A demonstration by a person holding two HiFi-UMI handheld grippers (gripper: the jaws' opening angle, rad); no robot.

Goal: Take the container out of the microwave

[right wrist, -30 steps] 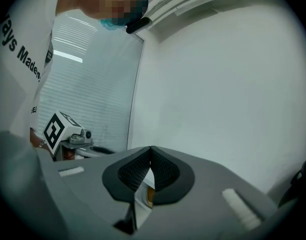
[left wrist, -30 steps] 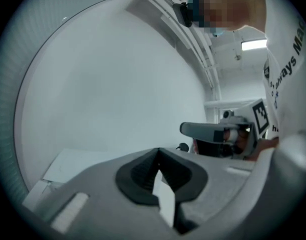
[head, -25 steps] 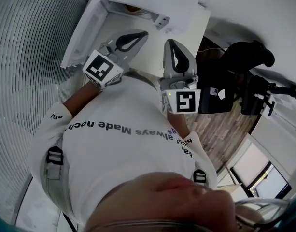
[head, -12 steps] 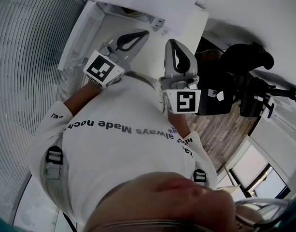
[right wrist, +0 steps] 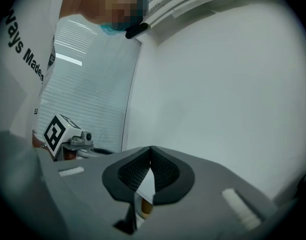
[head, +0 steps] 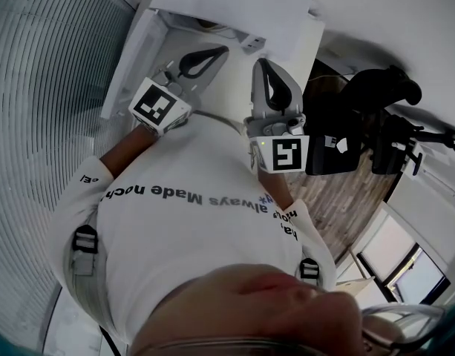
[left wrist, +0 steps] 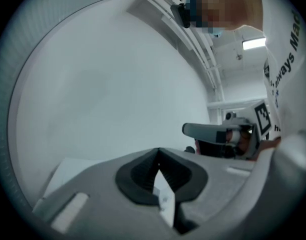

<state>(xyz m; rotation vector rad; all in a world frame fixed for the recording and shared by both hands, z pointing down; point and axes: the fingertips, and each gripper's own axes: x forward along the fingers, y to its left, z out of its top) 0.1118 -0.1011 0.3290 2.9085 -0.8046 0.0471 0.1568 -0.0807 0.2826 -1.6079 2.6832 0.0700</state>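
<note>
The white microwave [head: 234, 2] is at the top of the head view, with its door [head: 134, 54] swung open to the left. A brownish thing shows dimly inside the opening [head: 206, 22]; I cannot tell if it is the container. My left gripper [head: 221, 50] is held just in front of the opening, shut with nothing between its fingers. My right gripper [head: 261, 64] is beside it, also shut and empty. In the left gripper view the left gripper [left wrist: 158, 151] faces a plain white surface. The right gripper [right wrist: 151, 149] shows the same in the right gripper view.
Ribbed blinds [head: 41, 87] cover the left side. A black chair and dark equipment [head: 375, 87] stand at the right over a wooden floor [head: 346, 199]. The person's white shirt [head: 190, 221] fills the lower middle of the head view.
Both grippers have come slightly nearer the microwave, which now sits lower and larger in the head view. Both stay shut.
</note>
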